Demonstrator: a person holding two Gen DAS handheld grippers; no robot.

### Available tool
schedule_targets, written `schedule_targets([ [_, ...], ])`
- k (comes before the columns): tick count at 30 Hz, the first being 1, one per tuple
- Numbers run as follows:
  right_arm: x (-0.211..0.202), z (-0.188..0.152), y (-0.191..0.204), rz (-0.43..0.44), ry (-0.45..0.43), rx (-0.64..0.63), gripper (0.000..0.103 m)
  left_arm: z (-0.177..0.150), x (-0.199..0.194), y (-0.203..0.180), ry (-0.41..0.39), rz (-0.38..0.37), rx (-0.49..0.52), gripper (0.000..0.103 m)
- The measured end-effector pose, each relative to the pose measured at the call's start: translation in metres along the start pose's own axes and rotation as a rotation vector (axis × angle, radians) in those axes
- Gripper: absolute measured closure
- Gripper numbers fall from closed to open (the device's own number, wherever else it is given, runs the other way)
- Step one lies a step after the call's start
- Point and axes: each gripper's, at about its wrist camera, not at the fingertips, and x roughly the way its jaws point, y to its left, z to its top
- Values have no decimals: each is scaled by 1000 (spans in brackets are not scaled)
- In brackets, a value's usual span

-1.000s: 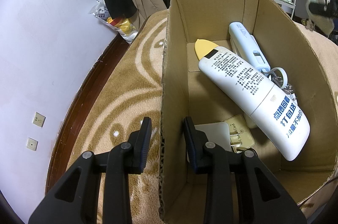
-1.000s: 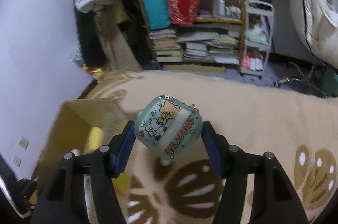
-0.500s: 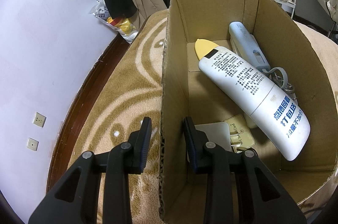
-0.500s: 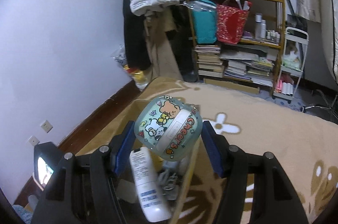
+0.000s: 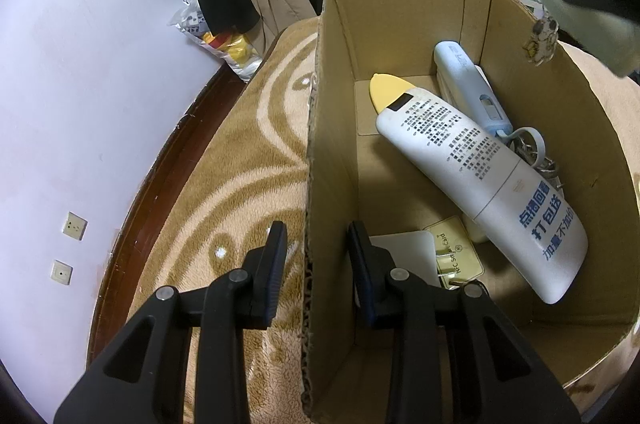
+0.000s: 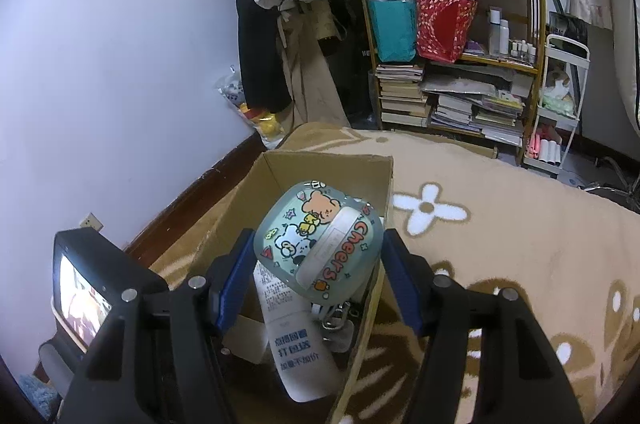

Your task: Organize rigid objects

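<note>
Since half a second ago my right tool (image 6: 318, 278) has come in over the cardboard box (image 5: 332, 159) and now hangs above its open top, pads clamped on the mint cartoon case (image 6: 320, 244) printed "Cheers"; in the left view the case (image 5: 576, 19) shows only as a blurred shape past the box's far right corner. My left tool (image 5: 316, 260) has not shifted: it straddles the box's left wall, one finger outside over the patterned blanket (image 5: 240, 183), the other inside, with a narrow gap on either side of the cardboard, so it frames the wall without plainly pinching it. Inside, the long white bottle (image 5: 480, 175) with the yellow tip lies diagonally across most of the floor, the pale blue device (image 5: 468, 83) sits along the right wall behind it, a tape ring (image 5: 528, 143) and some metal bits are wedged beside them, and a white card (image 5: 408, 252) and a gold card (image 5: 456, 252) lie near my inner finger. Bare floor shows along the left wall and the far left corner. Beyond the box stand a crowded shelf (image 6: 452, 35) and hanging coats (image 6: 256, 35).
</note>
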Motion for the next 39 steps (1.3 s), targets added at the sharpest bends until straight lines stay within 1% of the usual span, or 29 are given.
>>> schedule_targets([
  [9, 13, -5, 0, -10, 44, -13, 36, 0, 0, -1, 0, 1, 0, 72],
  [14, 8, -2, 0, -22, 23, -14, 36, 1, 0, -1, -1, 1, 0, 72],
  [18, 6, -5, -6, -43, 34, 2, 36, 0, 1, 1, -1, -4, -9, 72],
  [23, -3, -14, -17, -64, 58, 27, 30, 2, -2, 3, -1, -10, -18, 72],
  [25, -9, -16, -21, -73, 61, 33, 26, 2, -6, 6, -7, -13, -25, 72],
  [29, -26, -18, -24, -85, 49, 38, 22, 1, -19, 9, -31, -17, -26, 71],
  [31, -34, -19, -23, -91, 38, 37, 15, 1, -24, 11, -38, -19, -37, 71],
  [35, -50, -27, -23, -105, 30, 42, 11, 1, -41, 17, -77, -32, -56, 71],
  [36, -54, -29, -23, -108, 32, 48, 9, 1, -45, 18, -86, -28, -55, 69],
  [38, -61, -34, -25, -125, 25, 60, 6, -1, -55, 19, -101, -10, -45, 61],
  [39, -66, -36, -25, -138, 19, 63, 5, -2, -60, 19, -111, 3, -40, 53],
])
